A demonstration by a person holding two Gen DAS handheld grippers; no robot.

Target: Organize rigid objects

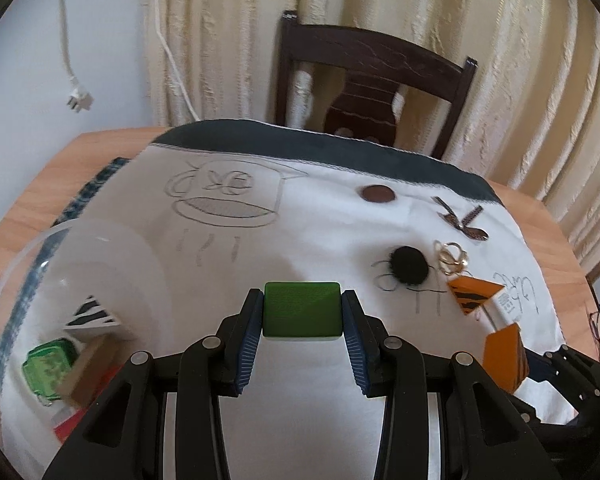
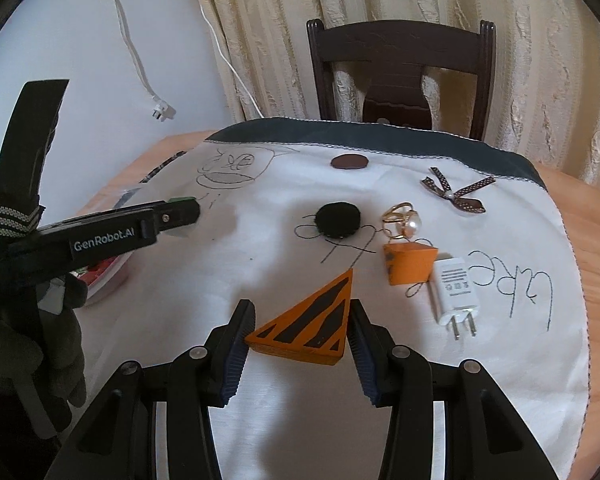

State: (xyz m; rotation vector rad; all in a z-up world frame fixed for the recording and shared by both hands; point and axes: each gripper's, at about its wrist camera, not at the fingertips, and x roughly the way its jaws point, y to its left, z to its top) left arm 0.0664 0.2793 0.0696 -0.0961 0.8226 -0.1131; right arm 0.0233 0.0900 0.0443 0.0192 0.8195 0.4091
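Between my left gripper (image 1: 302, 312) pads: green block (image 1: 302, 309), clamped flat-sided, stiff, probably light. Right gripper (image 2: 302, 330) closed around the orange striped wedge (image 2: 306, 330); contact looks firm, angled edges may slip.

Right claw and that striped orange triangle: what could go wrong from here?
The right claw pinches the striped orange triangle across its slanted edge, so it may twist out. The left claw holds a green block beside the clear bowl; both arms converging there could collide.
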